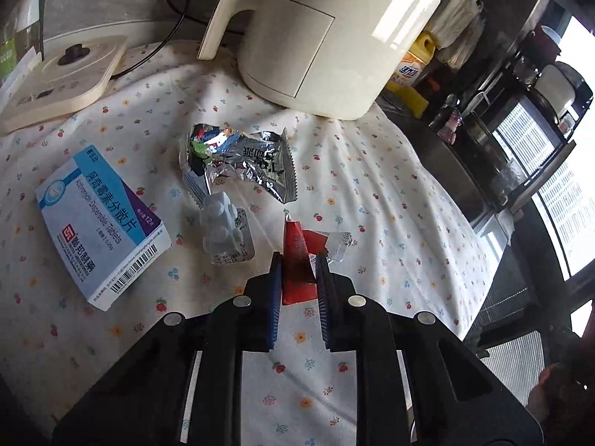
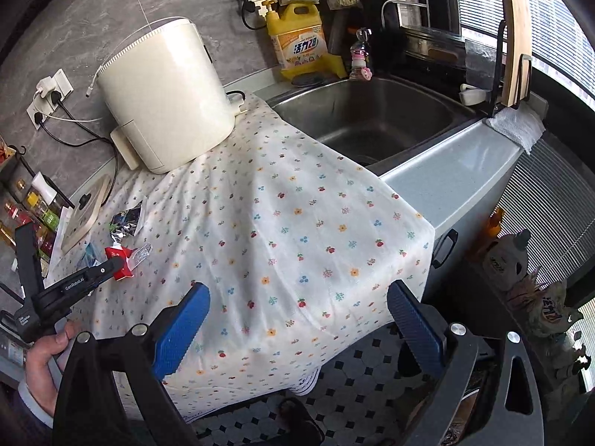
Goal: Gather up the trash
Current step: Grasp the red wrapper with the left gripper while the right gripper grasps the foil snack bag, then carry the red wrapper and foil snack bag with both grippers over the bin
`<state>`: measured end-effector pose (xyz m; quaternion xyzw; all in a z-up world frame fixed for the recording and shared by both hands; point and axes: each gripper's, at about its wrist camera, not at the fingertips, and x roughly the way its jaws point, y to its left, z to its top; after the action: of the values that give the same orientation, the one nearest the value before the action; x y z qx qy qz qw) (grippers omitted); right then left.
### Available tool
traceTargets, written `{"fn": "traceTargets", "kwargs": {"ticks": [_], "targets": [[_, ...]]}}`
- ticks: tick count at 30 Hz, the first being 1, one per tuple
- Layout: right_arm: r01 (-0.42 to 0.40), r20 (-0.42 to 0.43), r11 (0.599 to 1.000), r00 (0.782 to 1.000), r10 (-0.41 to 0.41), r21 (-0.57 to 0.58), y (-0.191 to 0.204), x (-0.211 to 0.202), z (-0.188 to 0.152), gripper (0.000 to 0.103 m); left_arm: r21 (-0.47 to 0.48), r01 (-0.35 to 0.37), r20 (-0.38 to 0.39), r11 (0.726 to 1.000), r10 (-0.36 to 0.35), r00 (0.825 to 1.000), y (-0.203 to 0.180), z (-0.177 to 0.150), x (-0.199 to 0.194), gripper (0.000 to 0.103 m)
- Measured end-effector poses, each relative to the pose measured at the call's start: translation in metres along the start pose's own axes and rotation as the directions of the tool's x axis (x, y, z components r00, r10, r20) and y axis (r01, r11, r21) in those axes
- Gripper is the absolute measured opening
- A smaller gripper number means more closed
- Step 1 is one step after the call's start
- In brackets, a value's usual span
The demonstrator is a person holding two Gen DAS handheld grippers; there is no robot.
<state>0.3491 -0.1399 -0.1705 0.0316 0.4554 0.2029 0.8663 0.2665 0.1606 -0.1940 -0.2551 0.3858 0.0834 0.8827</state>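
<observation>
A red wrapper (image 1: 295, 245) with a clear torn end lies on the floral cloth (image 1: 372, 186), and my left gripper (image 1: 298, 257) is shut on it, blue pads pressing both sides. The right wrist view shows the same grip (image 2: 118, 263) on the red wrapper (image 2: 113, 251) at the far left. Beyond it lie a crumpled silver foil wrapper (image 1: 241, 156), a white plastic blister tray (image 1: 223, 230) and a blue-and-white tablet box (image 1: 100, 223). My right gripper (image 2: 297, 290) is open with nothing between its fingers, above the cloth's front edge.
A cream air fryer (image 2: 163, 93) stands at the back of the cloth, with a kettle base (image 1: 63, 74) to its left. A steel sink (image 2: 372, 119) lies to the right, a yellow detergent bottle (image 2: 297, 37) behind it. Tiled floor shows below the counter edge.
</observation>
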Motion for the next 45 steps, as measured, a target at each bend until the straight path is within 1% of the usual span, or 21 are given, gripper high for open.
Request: {"fn": "traceTargets", "kwargs": {"ticks": [2,5,7,11,13,15,18,21,28,30,32,33,34,35,36,37,42,45], "targets": [[-0.033,-0.003,0.999,0.999,0.033,-0.025,0.021,0.011,0.005,0.094,0.007,0.008,0.014,1.0,-0.008,1.0,0.004,0.004,-0.012,0.018],[-0.094,-0.004,0.993,0.996,0.094,-0.074,0.058,0.027,0.013,0.089,-0.003,-0.001,0.053,1.0,0.001,0.999,0.02,0.013,-0.03,0.018],[-0.136,-0.018,0.986,0.991,0.135,-0.096,0.08,0.037,0.017,0.081,-0.017,-0.019,0.083,1.0,0.02,0.996,0.036,0.018,-0.042,0.018],[-0.201,-0.058,0.968,0.979,0.194,-0.148,0.118,0.057,0.022,0.072,-0.071,-0.063,0.13,0.995,0.072,0.989,0.071,0.024,-0.067,0.018],[-0.233,-0.085,0.959,0.971,0.222,-0.16,0.135,0.069,0.026,0.065,-0.103,-0.084,0.146,0.991,0.099,0.984,0.088,0.024,-0.079,0.018],[-0.262,-0.106,0.952,0.963,0.247,-0.161,0.149,0.081,0.031,0.06,-0.13,-0.104,0.16,0.986,0.124,0.979,0.103,0.022,-0.092,0.018],[-0.29,-0.119,0.944,0.954,0.273,-0.158,0.168,0.099,0.039,0.059,-0.162,-0.13,0.182,0.978,0.159,0.97,0.125,0.019,-0.109,0.018],[-0.299,-0.134,0.941,0.951,0.28,-0.159,0.182,0.117,0.047,0.06,-0.194,-0.153,0.2,0.969,0.192,0.961,0.141,0.016,-0.121,0.018],[-0.317,-0.19,0.938,0.938,0.288,-0.141,0.202,0.156,0.055,0.059,-0.249,-0.207,0.201,0.946,0.26,0.945,0.17,0.005,-0.141,0.018],[-0.331,-0.204,0.935,0.931,0.302,-0.125,0.206,0.165,0.058,0.056,-0.261,-0.219,0.208,0.94,0.277,0.938,0.175,0.003,-0.148,0.018],[-0.342,-0.224,0.934,0.923,0.313,-0.103,0.209,0.174,0.06,0.05,-0.277,-0.225,0.216,0.934,0.288,0.933,0.179,0.001,-0.153,0.018],[-0.354,-0.247,0.931,0.913,0.324,-0.089,0.21,0.179,0.059,0.037,-0.286,-0.226,0.217,0.931,0.292,0.931,0.181,0.0,-0.154,0.018],[-0.364,-0.273,0.928,0.903,0.331,-0.076,0.211,0.184,0.059,0.021,-0.292,-0.225,0.217,0.93,0.293,0.931,0.182,-0.001,-0.155,0.018],[-0.369,-0.291,0.927,0.896,0.336,-0.066,0.21,0.186,0.057,0.014,-0.296,-0.224,0.217,0.929,0.293,0.931,0.182,-0.002,-0.156,0.018],[-0.369,-0.293,0.927,0.895,0.335,-0.066,0.21,0.186,0.057,0.005,-0.297,-0.224,0.218,0.928,0.294,0.931,0.181,-0.003,-0.157,0.018],[-0.364,-0.283,0.928,0.9,0.331,-0.075,0.21,0.183,0.056,0.002,-0.297,-0.224,0.22,0.928,0.295,0.93,0.18,-0.004,-0.158,0.018],[-0.361,-0.237,0.925,0.915,0.327,-0.118,0.201,0.162,0.056,0.001,-0.302,-0.215,0.226,0.929,0.289,0.93,0.173,-0.008,-0.157,0.018],[-0.356,-0.21,0.928,0.92,0.329,-0.106,0.185,0.151,0.061,0.001,-0.294,-0.209,0.232,0.933,0.281,0.931,0.162,-0.01,-0.155,0.018]]}}
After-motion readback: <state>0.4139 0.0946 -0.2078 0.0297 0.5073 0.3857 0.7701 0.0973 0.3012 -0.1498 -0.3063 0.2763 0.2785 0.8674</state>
